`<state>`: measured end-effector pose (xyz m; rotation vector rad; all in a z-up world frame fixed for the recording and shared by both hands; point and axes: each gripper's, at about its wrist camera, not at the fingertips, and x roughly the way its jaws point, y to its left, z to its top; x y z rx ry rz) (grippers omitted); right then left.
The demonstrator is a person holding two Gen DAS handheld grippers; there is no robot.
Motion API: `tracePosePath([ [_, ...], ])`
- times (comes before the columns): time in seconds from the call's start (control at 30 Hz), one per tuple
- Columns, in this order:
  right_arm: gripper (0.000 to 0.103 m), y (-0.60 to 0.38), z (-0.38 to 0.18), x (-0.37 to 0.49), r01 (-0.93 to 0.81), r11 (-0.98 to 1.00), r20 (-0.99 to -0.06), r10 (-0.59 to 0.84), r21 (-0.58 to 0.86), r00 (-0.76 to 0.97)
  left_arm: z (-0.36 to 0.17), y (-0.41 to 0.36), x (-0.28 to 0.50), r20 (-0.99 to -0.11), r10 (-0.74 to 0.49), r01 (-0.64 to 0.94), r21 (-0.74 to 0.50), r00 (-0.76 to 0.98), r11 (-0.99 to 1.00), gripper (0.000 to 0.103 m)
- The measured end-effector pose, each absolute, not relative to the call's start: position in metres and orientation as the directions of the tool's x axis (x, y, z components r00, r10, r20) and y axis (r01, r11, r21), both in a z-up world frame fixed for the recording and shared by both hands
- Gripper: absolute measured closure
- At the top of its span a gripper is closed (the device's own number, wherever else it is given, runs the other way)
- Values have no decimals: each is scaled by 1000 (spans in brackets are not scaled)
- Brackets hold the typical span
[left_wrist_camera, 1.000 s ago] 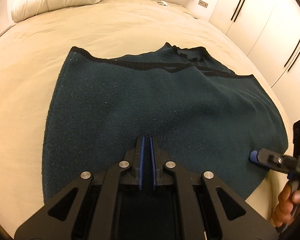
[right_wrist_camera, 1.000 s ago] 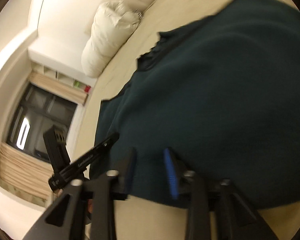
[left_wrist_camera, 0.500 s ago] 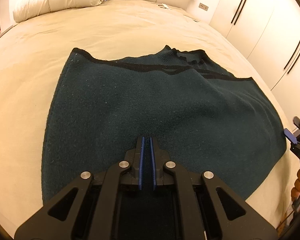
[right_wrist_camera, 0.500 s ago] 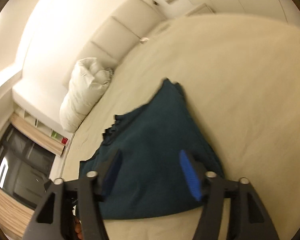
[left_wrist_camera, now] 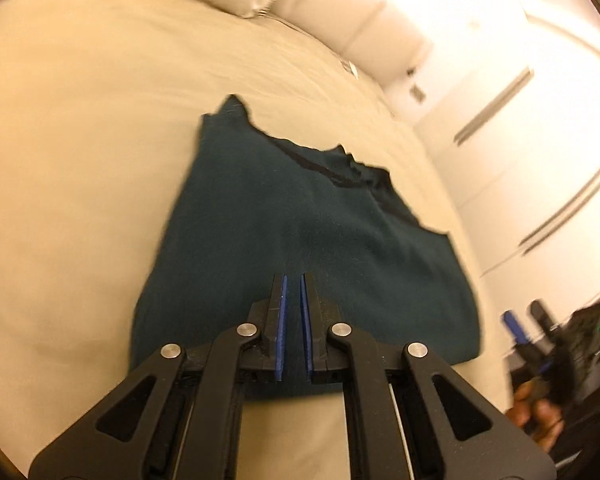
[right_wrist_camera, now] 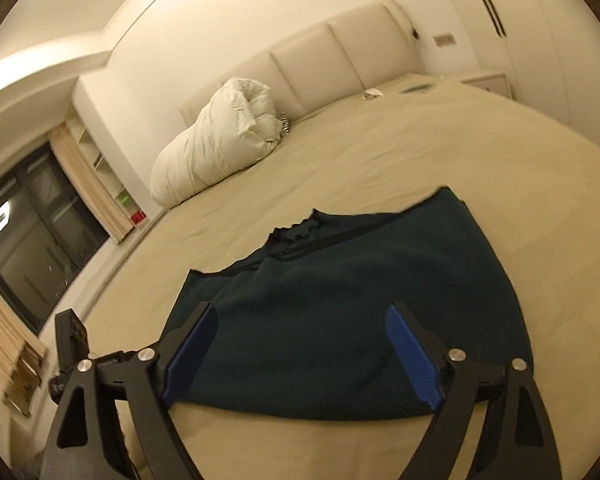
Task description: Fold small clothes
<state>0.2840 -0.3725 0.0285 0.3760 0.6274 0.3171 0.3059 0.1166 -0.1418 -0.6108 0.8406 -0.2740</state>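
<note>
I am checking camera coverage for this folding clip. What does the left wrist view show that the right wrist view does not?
Only the left wrist view: the person's hand holding the right gripper, wardrobe doors, and the left gripper, nearly shut with nothing between its pads.
Only the right wrist view: a dark window, curtains, and the right gripper, wide open.
Both: the dark teal garment lying on the bed, the white duvet and the headboard.

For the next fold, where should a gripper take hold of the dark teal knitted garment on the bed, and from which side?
Probably a near corner of the dark teal knitted garment, approached low from the bed's near edge. The near hem lies flat and free, while the far black-trimmed edge is rumpled. The right gripper stands open above that hem.
</note>
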Motion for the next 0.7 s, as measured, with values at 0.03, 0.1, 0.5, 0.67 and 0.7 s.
tracePosePath([
  [0.03,15,-364,31,284,-199,888,-508,408,415,759,-144,122,300,-604,-461,-26,-624,650,781,97],
  [0.1,14,-353,33,287,-230,885,-513,428,404,744,-149,134,285,-575,-486,-64,-686,658,725,96],
  [0.5,11,-307,9,328,-261,787,-561,590,559,580,-179,147,243,-454,-599,-160,-864,660,478,33],
  [0.67,18,-333,-56,354,-20,733,-644,610,680,463,-202,148,251,-449,-639,-221,-886,624,407,33],
  [0.7,31,-346,-65,353,21,687,-614,635,726,469,-204,149,252,-441,-642,-220,-891,627,397,33],
])
